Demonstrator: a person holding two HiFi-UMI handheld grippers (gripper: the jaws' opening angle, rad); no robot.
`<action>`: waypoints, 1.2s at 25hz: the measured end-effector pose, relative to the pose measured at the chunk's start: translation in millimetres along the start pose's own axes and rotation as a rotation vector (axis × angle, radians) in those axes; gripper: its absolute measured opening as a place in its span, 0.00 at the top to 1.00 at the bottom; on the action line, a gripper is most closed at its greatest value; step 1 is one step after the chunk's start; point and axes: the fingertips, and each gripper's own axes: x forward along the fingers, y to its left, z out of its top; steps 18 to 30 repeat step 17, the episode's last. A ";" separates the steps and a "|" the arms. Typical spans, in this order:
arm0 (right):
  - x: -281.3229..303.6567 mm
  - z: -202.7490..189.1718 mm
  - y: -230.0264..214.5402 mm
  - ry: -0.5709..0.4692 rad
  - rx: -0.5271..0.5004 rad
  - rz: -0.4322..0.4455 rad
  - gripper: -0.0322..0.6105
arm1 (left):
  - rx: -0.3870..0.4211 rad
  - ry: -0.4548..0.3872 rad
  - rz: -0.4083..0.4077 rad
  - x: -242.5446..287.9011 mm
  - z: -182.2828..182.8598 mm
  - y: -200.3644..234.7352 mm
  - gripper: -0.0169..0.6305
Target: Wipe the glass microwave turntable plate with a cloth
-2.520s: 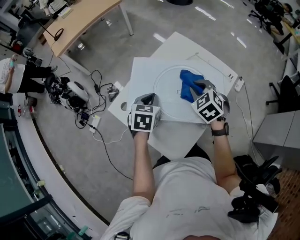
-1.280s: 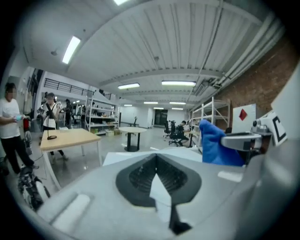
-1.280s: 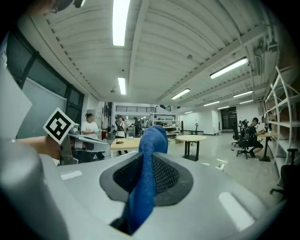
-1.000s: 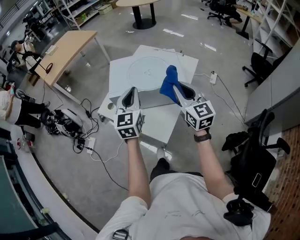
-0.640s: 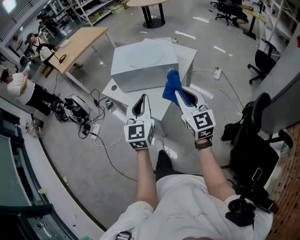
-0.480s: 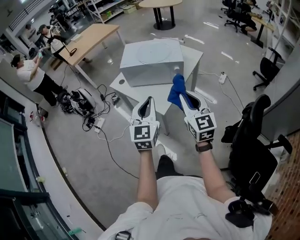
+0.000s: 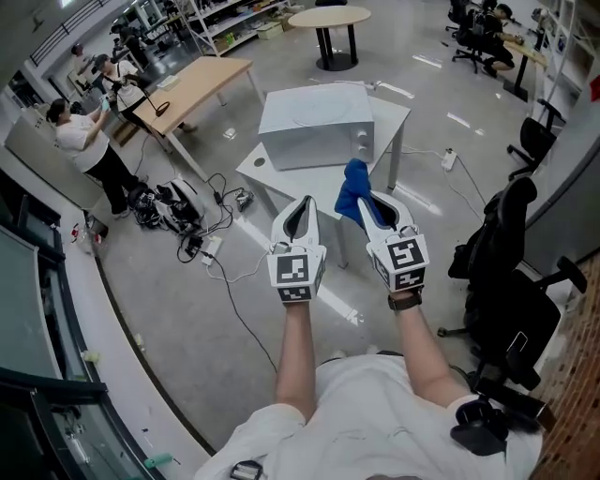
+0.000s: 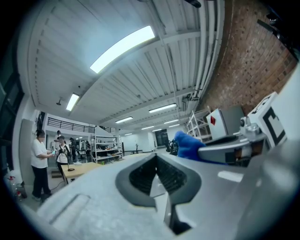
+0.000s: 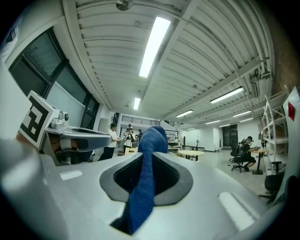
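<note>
In the head view both grippers are held up in the air, well short of the white microwave point(image 7: 315, 127) on its white table point(image 7: 265, 174). A faint round outline on the microwave's top point(image 7: 312, 113) may be the glass plate. My right gripper point(image 7: 362, 199) is shut on a blue cloth point(image 7: 352, 188), which hangs out past its tips. The right gripper view shows the cloth point(image 9: 147, 174) pinched between the jaws. My left gripper point(image 7: 301, 202) is shut with nothing in it; its jaws meet in the left gripper view point(image 8: 160, 174). Both point upward toward the ceiling.
A wooden desk point(image 7: 201, 81) and a round table point(image 7: 336, 17) stand beyond the microwave. Cables and gear point(image 7: 177, 210) lie on the floor at left, near standing people point(image 7: 90, 142). A black office chair point(image 7: 507, 255) is close on the right.
Both grippers have come off the plate and pulled back and up, with the cloth still in the right one. The microwave and table now lie farther away in the head view.
</note>
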 end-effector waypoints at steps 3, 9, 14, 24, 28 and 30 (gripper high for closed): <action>-0.4 13.8 13.9 -0.002 -0.007 -0.011 0.85 | 0.006 -0.011 0.001 -13.0 6.4 11.4 0.97; -16.2 17.0 27.4 -0.001 -0.008 -0.053 0.85 | -0.002 -0.018 -0.016 -36.5 1.1 13.8 0.97; -23.0 4.8 37.2 0.015 -0.008 -0.080 0.86 | -0.012 -0.001 -0.043 -48.2 -11.7 16.1 0.97; -21.7 3.0 46.4 0.011 -0.005 -0.082 0.86 | -0.019 -0.001 -0.059 -52.4 -14.9 21.7 0.97; -21.7 3.0 46.4 0.011 -0.005 -0.082 0.86 | -0.019 -0.001 -0.059 -52.4 -14.9 21.7 0.97; -21.7 3.0 46.4 0.011 -0.005 -0.082 0.86 | -0.019 -0.001 -0.059 -52.4 -14.9 21.7 0.97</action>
